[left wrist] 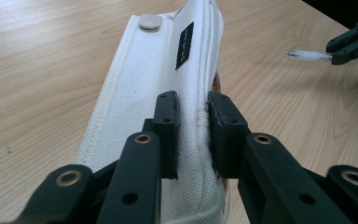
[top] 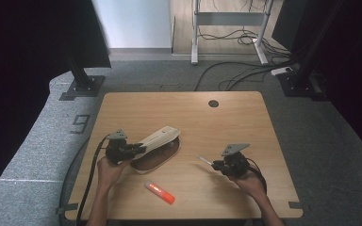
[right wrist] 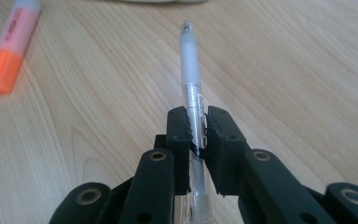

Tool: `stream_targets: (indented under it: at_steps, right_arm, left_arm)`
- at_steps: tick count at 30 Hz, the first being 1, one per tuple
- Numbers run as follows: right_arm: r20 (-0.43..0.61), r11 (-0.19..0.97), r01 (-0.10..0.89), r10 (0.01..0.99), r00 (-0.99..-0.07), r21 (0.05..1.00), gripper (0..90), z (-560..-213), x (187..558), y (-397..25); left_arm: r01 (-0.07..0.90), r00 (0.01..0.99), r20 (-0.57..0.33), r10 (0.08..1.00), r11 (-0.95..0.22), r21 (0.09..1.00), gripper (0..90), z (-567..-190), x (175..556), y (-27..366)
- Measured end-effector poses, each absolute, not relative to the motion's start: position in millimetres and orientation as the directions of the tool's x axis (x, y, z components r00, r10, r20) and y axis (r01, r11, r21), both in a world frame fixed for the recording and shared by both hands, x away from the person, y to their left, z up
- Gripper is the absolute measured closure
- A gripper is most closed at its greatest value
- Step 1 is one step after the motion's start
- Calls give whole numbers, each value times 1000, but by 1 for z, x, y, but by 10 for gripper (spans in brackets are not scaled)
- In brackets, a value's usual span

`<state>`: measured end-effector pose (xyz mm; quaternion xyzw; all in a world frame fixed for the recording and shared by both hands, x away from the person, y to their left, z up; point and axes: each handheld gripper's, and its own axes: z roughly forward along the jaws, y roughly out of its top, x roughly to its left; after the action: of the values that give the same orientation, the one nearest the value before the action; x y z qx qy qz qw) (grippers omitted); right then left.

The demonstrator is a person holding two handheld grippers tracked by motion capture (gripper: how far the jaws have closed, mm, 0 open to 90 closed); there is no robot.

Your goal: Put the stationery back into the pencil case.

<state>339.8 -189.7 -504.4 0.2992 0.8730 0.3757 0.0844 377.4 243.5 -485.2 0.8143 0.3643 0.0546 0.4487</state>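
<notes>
Wood table: L fingers pinch pouch edge; R fingers clamp pen.

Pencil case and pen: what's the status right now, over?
Left tongs shut on pencil case flap, lifting it. Right tongs shut on pen, tip toward case. Highlighter lies aside, path clear.

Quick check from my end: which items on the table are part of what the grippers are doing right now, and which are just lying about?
In use:
- white pencil case, its edge pinched by the left gripper
- clear pen, clamped in the right gripper, tip toward the case

Lying about:
- orange highlighter, on the table near the front edge, untouched
</notes>
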Motion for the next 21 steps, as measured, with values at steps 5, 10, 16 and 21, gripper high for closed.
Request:
stream_targets:
  at_steps: [5, 10, 16, 21]
  right_arm:
    - [87, 536, 460, 579, -810, 708, 782, -498, 349, -180]
    - [91, 538, 461, 577, -812, 706, 782, -494, 359, -171]
    - [94, 543, 463, 572, -815, 700, 781, -492, 367, -162]
    - [90, 551, 452, 561, -823, 701, 781, -490, 374, -151]
  left_arm:
    - [544, 728, -238, 643, -330, 772, 749, -485, 377, 243]
    - [543, 728, -238, 643, -328, 773, 750, -485, 377, 244]
    - [543, 727, -238, 645, -327, 773, 750, -484, 377, 243]
    - [541, 728, -236, 644, -329, 774, 750, -484, 377, 243]
